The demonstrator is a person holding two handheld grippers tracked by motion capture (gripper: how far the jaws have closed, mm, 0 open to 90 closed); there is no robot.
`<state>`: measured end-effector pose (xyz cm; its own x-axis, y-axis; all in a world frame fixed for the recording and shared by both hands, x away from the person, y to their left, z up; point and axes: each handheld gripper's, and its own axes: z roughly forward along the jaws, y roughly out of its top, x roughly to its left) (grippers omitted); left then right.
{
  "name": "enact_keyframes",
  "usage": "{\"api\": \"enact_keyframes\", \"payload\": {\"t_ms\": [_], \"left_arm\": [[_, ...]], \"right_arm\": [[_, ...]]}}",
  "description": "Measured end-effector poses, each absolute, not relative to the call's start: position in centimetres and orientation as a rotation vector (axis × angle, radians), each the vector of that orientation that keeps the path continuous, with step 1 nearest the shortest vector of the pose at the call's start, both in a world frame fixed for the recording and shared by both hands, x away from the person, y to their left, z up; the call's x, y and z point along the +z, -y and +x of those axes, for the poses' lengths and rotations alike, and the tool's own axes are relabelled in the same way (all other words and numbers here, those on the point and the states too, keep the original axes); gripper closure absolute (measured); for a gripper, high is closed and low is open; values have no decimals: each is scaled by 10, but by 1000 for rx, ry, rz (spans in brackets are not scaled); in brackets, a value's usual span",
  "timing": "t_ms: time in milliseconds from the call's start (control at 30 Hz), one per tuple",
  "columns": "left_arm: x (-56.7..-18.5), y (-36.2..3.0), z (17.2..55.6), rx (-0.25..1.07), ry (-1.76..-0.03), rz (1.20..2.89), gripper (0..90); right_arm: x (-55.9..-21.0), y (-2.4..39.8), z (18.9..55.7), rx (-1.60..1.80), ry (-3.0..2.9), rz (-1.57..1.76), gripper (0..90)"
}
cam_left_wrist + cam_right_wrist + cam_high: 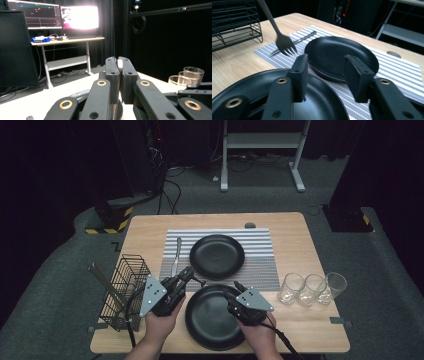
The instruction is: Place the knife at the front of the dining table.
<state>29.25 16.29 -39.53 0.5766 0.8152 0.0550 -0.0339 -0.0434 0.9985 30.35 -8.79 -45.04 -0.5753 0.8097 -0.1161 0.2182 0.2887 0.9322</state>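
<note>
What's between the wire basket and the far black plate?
A knife lies there on the striped mat, between the wire basket and the far black plate. The high view shows it.

Three glasses (pixel 313 288), wire basket (pixel 125 290)

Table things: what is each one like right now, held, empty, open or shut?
Left gripper: shut on the fork.
Fork: held, tines pointing down.
Right gripper: open, holding nothing.
Near plate: empty.
Far plate: empty, on the placemat.
Knife: lying flat on the placemat.
Three glasses: upright, empty.
Wire basket: upright, utensils inside.
</note>
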Motion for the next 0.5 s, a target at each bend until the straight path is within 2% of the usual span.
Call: {"api": "enact_keyframes", "payload": {"t_ms": [300, 500], "left_arm": [[-398, -152, 308, 777, -761, 1461, 862], [-396, -144, 312, 766, -769, 1462, 862]], "right_arm": [[-446, 83, 309, 1327, -1968, 882, 570], [-446, 77, 313, 1353, -1976, 857, 614]]}}
